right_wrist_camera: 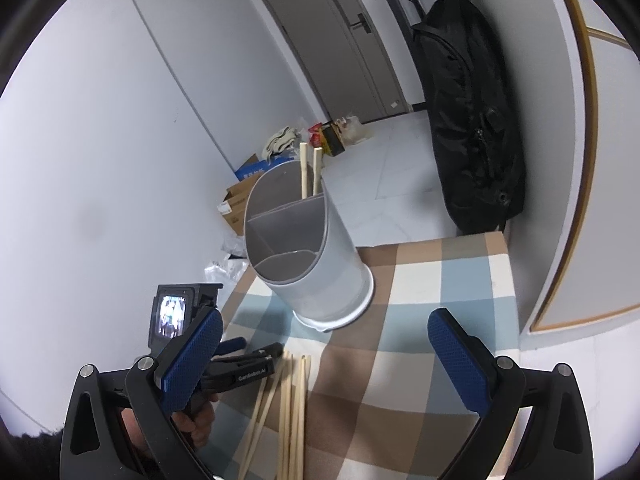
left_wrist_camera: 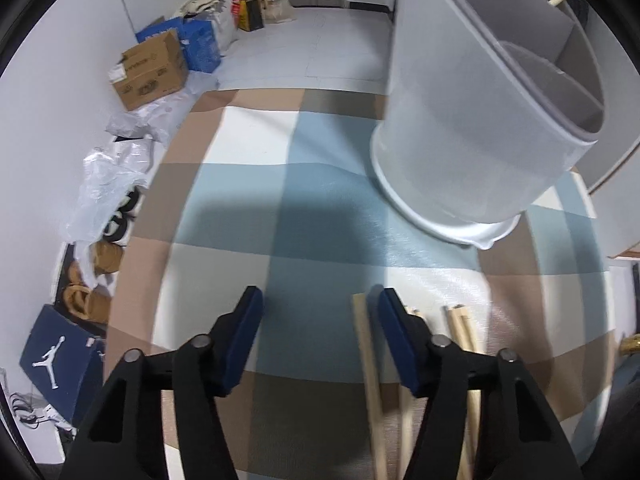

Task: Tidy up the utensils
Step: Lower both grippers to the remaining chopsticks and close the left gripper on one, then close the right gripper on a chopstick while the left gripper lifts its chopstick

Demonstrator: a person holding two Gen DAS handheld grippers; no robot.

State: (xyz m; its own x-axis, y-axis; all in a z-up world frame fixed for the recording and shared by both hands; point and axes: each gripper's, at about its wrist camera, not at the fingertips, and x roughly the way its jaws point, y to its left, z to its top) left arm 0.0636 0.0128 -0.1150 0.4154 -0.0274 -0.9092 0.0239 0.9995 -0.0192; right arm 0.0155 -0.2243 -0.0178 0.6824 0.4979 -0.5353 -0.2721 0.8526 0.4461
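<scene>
Pale wooden chopsticks are lying loose on the checked tablecloth, thin and straight, long axes running roughly from the near edge toward the grey divided holder. Holder is standing upright, two more sticks standing in its rear compartment. Left gripper is sitting open over the cloth, one chopstick just inside its right finger, nothing pinched. Right gripper is gaping wide, empty.

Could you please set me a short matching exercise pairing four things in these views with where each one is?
Things:
1. utensil holder
2. loose chopsticks
3. two chopsticks
4. black bag

Places:
A. against the wall by the door
B. lying flat on the checked cloth
C. upright in the holder's back compartment
D. standing on the checked cloth

Pairs: 1-D, 2-B, 3-C, 4-A
</scene>
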